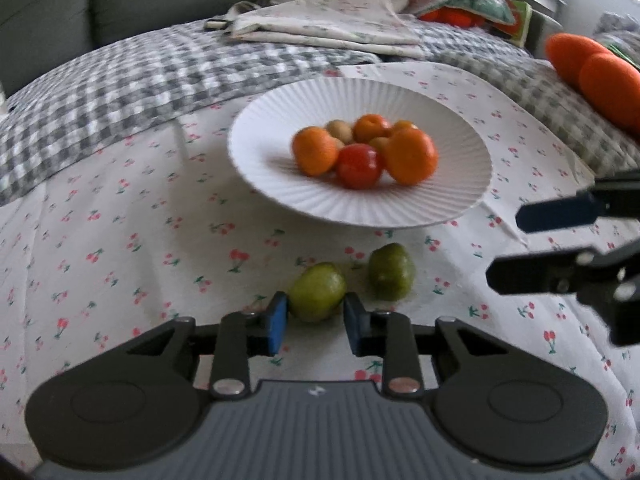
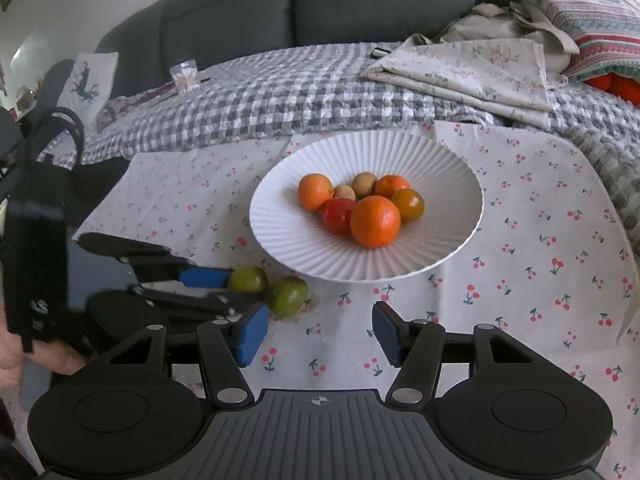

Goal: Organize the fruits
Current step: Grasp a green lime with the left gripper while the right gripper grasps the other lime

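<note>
A white ribbed plate [image 1: 448, 204] [image 2: 360, 264] on the cherry-print cloth holds several fruits: oranges [image 1: 410, 156] [image 2: 375, 221], a red tomato [image 1: 358, 166] [image 2: 337, 216] and small brownish ones. Two green fruits lie on the cloth in front of it. My left gripper [image 1: 315, 320] [image 2: 230, 288] is open, its blue pads on either side of the nearer green fruit [image 1: 317, 297] [image 2: 248, 280], close to it. The second green fruit [image 1: 391, 271] [image 2: 289, 295] lies just to the right. My right gripper [image 2: 318, 332] [image 1: 516, 248] is open and empty, right of the green fruits.
A grey checked blanket [image 1: 120, 80] [image 2: 280, 92] lies behind the cloth, with folded floral fabric [image 1: 332, 24] [image 2: 472, 72] and a striped pillow [image 2: 592, 24]. An orange plush object [image 1: 600, 72] sits at the right. A grey sofa [image 2: 320, 0] stands behind.
</note>
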